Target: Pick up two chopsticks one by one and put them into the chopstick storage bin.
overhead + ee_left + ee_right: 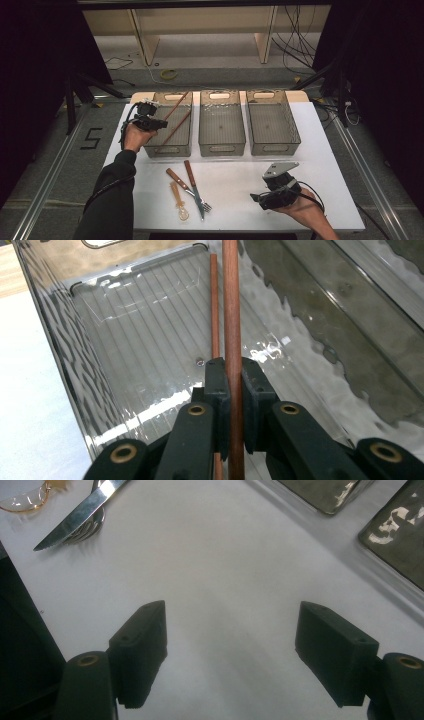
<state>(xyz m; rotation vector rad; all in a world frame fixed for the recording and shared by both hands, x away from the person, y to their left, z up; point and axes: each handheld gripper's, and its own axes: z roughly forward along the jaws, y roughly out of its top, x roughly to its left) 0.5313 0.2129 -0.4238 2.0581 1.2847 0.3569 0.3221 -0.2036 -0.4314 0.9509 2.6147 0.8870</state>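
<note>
My left gripper [161, 122] hovers over the near left part of the left clear bin [167, 150], shut on a brown wooden chopstick [176, 106] that slants up toward the bin's far rim. In the left gripper view the pads [218, 390] clamp that chopstick [231, 310], and a second chopstick [214, 305] lies on the bin floor beneath it. My right gripper [257, 198] rests low over the white table [330, 150] at the near right, open with nothing between its jaws [235, 650].
Two more clear bins, middle [222, 148] and right [274, 148], stand in the row. A wooden-handled knife [194, 187], a fork [187, 189] and an amber translucent spoon [179, 202] lie near the table's front edge, left of the right gripper.
</note>
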